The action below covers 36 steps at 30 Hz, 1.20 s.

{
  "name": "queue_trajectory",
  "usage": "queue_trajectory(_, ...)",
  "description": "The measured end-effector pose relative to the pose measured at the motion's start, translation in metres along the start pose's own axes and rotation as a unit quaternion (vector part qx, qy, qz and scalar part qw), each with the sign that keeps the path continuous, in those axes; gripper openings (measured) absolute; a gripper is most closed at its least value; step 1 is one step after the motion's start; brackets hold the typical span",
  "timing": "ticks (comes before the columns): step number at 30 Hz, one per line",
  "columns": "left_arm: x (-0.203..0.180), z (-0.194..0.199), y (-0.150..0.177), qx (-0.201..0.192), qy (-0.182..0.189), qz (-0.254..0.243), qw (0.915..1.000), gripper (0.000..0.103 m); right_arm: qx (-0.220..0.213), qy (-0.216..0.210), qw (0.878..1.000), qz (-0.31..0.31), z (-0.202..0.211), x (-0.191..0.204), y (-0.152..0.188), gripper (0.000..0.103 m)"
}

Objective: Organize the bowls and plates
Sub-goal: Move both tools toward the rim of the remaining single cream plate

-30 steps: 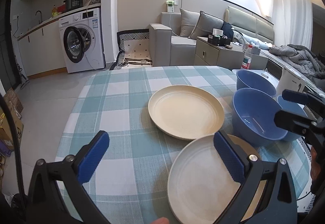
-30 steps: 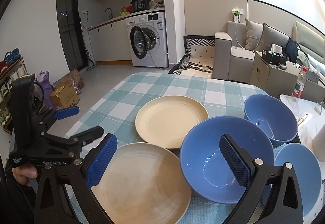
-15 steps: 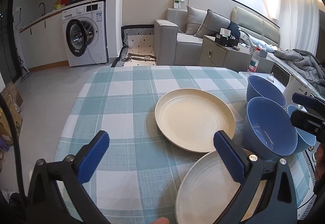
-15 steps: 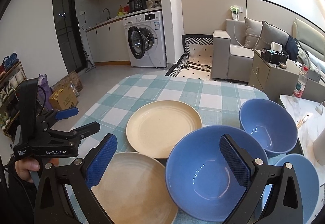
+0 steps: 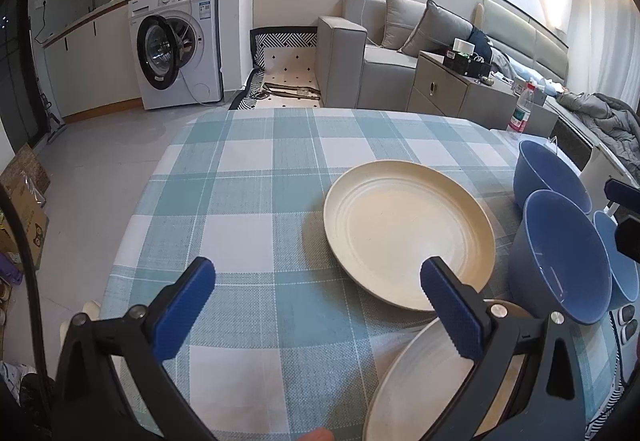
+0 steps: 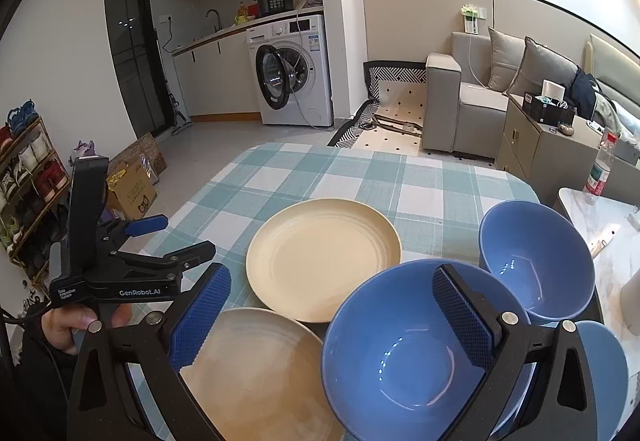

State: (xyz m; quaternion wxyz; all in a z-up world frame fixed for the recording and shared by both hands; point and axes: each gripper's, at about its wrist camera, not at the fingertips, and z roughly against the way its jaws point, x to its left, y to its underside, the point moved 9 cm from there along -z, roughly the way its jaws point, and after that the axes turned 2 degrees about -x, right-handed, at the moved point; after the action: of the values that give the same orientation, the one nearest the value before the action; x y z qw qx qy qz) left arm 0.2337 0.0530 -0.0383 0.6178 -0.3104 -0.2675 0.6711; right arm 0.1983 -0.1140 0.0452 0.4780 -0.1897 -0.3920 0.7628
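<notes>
Two cream plates lie on the checked tablecloth (image 5: 248,201): a far plate (image 5: 404,229) (image 6: 320,257) and a near plate (image 5: 416,389) (image 6: 256,369). Three blue bowls stand to their right: a near bowl (image 6: 412,353) (image 5: 560,257), a far bowl (image 6: 532,261) (image 5: 548,173), and a third (image 6: 604,365) at the right edge. My left gripper (image 5: 316,305) is open and empty above the cloth, its right finger over the near plate's rim. My right gripper (image 6: 332,313) is open and empty above the near bowl and near plate.
The table's left edge drops to the floor with cardboard boxes (image 6: 132,189) and a shoe rack (image 6: 28,177). A white side table (image 6: 600,225) with a bottle (image 6: 600,165) stands at the right. A washing machine (image 5: 180,49) and sofa (image 5: 384,53) are beyond.
The left gripper has drawn back and to the left, so the plates and bowls sit further right in its view. The right gripper has shifted slightly left over the near bowl.
</notes>
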Motion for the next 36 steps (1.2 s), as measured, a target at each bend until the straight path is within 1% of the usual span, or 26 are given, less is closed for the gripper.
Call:
queue_trajectory(7, -0.003, -0.011, 0.003, 0.016, -0.001, -0.007, 0.9998, 0.103, 0.017, 0.006, 1.0, -0.006, -0.012, -0.012, 0.003, 0.102)
queue_trajectory(14, -0.006, -0.026, 0.009, 0.039, -0.003, -0.009, 0.9992, 0.103, 0.025, 0.006, 1.0, -0.014, -0.023, -0.022, 0.003, 0.102)
queue_trajectory(18, -0.009, -0.032, 0.009, 0.045, -0.003, -0.011, 0.9989, 0.103, 0.027, 0.007, 1.0, -0.014, -0.026, -0.025, 0.001, 0.102)
queue_trajectory(27, -0.007, -0.052, 0.011, 0.064, -0.024, -0.024, 0.9974, 0.103, 0.033, 0.013, 0.999, -0.015, -0.033, -0.028, 0.0, 0.102)
queue_trajectory(32, -0.004, -0.062, 0.016, 0.08, -0.028, -0.022, 0.9962, 0.101, 0.032, 0.017, 0.999, -0.013, -0.033, -0.028, 0.001, 0.102)
queue_trajectory(36, -0.004, -0.066, 0.017, 0.083, -0.036, -0.027, 0.9956, 0.101, 0.031, 0.018, 0.999, -0.013, -0.032, -0.028, 0.001, 0.102)
